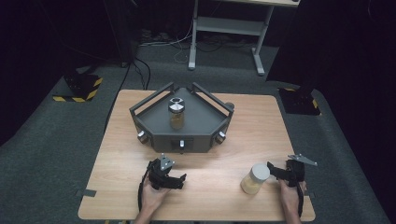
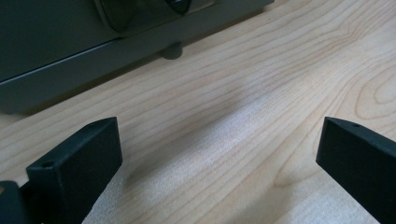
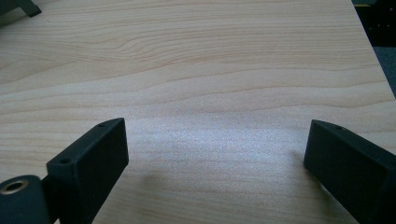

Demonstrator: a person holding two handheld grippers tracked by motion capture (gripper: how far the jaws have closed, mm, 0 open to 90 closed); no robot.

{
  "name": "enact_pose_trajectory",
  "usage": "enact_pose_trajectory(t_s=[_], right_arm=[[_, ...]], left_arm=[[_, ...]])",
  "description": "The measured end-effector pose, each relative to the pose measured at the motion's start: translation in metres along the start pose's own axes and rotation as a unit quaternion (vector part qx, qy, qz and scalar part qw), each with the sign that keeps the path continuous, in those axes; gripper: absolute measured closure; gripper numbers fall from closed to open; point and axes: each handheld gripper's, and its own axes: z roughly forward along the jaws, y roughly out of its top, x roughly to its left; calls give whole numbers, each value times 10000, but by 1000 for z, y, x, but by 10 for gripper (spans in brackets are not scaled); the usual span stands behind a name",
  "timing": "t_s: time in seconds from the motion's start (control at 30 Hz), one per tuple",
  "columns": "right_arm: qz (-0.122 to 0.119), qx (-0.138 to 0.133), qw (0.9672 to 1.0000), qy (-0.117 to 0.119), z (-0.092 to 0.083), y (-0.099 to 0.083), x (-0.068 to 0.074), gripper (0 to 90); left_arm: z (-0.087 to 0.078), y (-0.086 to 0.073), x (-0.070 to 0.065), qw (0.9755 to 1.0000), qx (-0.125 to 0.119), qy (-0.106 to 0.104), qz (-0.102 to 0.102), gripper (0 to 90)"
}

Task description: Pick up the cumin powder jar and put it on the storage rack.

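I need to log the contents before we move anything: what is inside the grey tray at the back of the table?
One jar with a silver lid stands upright in the grey tray, holding something tan. The near wall hides the tray floor just behind it.

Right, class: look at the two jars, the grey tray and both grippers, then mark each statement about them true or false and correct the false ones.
1. One jar stands inside the dark grey tray. True.
2. The right gripper is clamped on the white-lidded jar. False: in the right gripper view its jaws stand wide apart with only bare table between them; in the high view the gripper sits just beside that jar.
3. The left gripper is open and holds nothing. True.
4. Both jars have white lids. False: the jar in the tray has a metallic lid.
5. The white-lidded jar lies on its side. False: it stands upright on the table.
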Motion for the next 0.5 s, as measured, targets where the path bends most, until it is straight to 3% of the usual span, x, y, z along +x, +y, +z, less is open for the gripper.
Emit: enact_pose_trajectory(t_s=[0.2,0.37,0.5], right_arm=[[-4,-9,10000,8,0,0,0,55],[-7,-26,10000,10,0,-1,0,55],[31,-52,10000,20,-1,-2,-1,55]], left_arm=[[3,2,-6,9999,51,125,21,3],[3,3,-5,9998,101,175,-80,3],[7,9,-7,9993,284,214,-71,3]])
